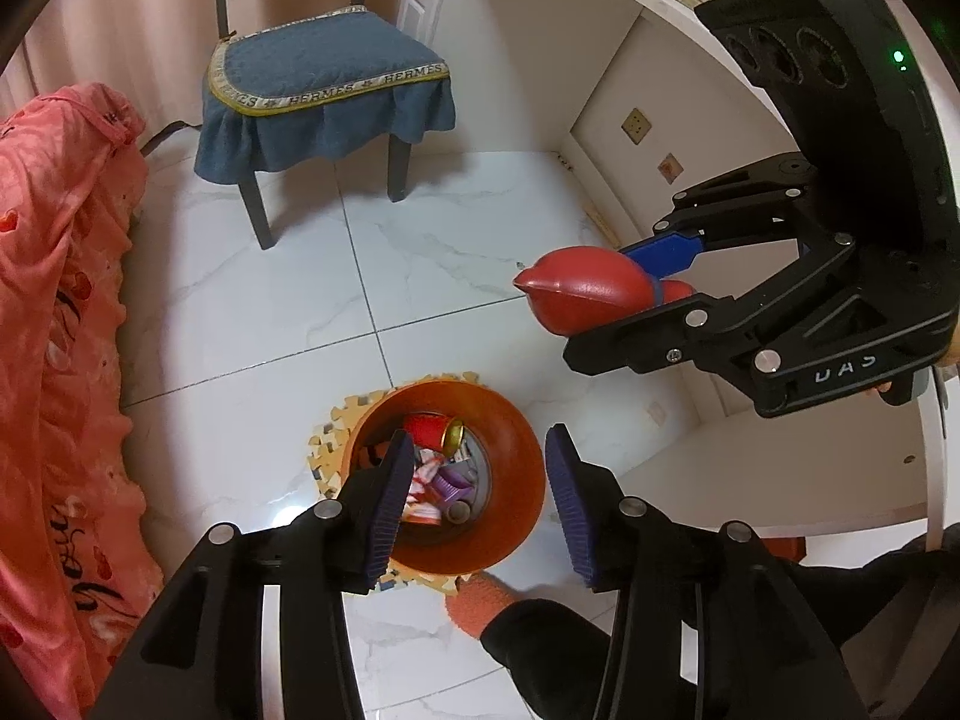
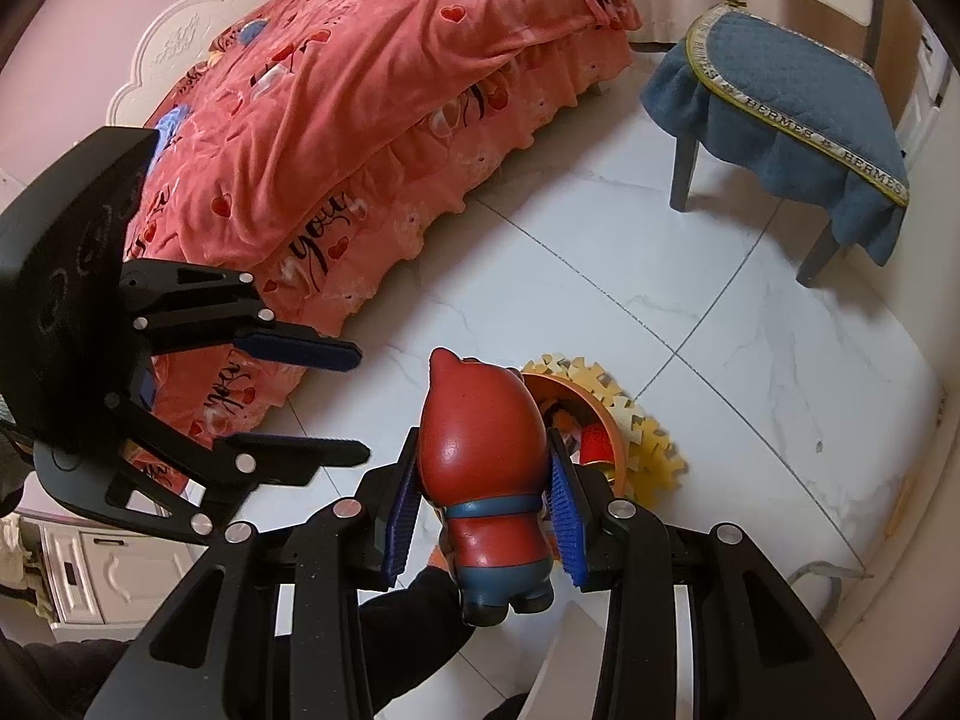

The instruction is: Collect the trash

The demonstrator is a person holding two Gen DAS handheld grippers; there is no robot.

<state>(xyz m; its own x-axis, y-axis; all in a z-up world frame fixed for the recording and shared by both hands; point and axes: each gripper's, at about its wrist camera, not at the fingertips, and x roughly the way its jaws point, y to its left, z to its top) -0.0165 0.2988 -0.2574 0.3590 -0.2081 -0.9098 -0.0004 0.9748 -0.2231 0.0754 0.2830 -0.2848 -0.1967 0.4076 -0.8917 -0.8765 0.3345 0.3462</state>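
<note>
Right gripper (image 2: 489, 507) clamps a red toy figure (image 2: 483, 480) in the air above the floor (image 2: 750, 372); left gripper (image 1: 474, 501), jaws wide and empty, hovers over the orange bin (image 1: 516, 450) of trash; chair (image 1: 324, 78) beyond.

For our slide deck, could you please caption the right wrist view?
Right gripper holds a red-and-blue rubber pig figurine above the orange round trash bin; left gripper open alongside.
</note>
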